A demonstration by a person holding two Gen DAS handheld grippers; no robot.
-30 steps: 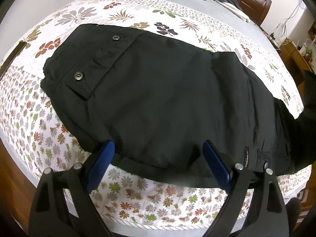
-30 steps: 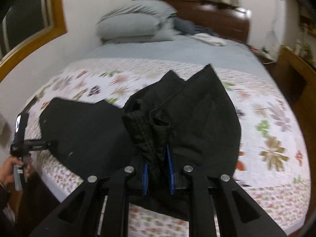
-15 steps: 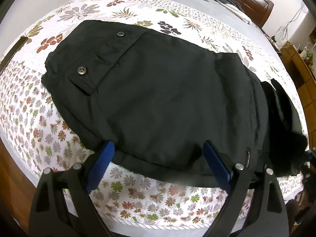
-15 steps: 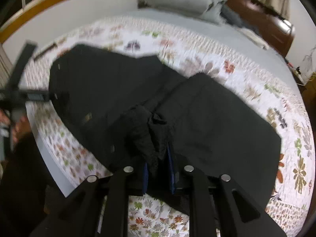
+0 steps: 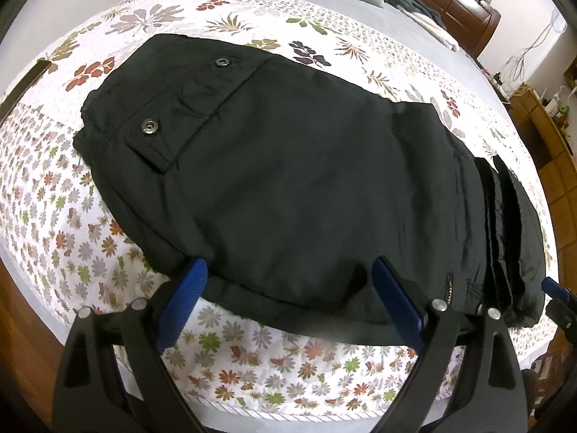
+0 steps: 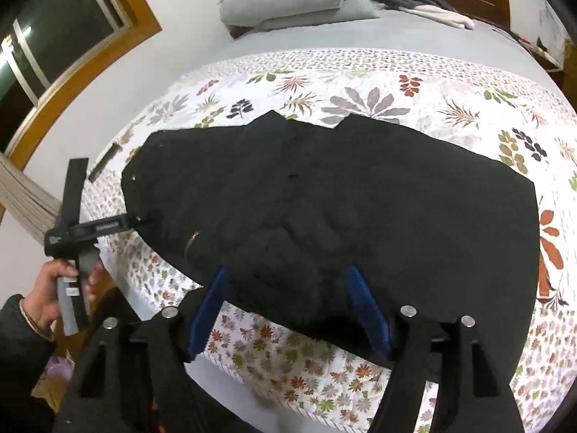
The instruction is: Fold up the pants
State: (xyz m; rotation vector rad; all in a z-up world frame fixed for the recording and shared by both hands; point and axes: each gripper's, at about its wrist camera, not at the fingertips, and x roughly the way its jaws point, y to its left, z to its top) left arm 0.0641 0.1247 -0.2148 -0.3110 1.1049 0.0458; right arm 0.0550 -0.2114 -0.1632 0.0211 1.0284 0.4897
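Black pants (image 5: 306, 166) lie folded on the floral bedspread (image 5: 72, 195), snap-button pocket at the left and stacked leg ends at the right. My left gripper (image 5: 288, 270) is open at the near edge, its blue pads (image 5: 180, 299) wide apart and clear of the cloth. My right gripper (image 6: 286, 274) hovers over the near edge of the pants (image 6: 360, 216). Its jaws are opening, with a bunched bit of cloth lying loose between the pads. The left gripper (image 6: 90, 227) shows at the pants' left end in the right wrist view, held by a hand (image 6: 43, 299).
The bed's near edge (image 6: 288, 397) runs just below both grippers. Grey pillows (image 6: 288, 3) and a wooden headboard (image 5: 461, 11) are at the far end. A wood-framed window (image 6: 72, 36) is on the left wall, and wooden furniture (image 5: 541, 126) stands to the right.
My right gripper came down with the lifted leg ends, laid them flat on the pants and let go, its jaws spreading. My left gripper stayed put and open.
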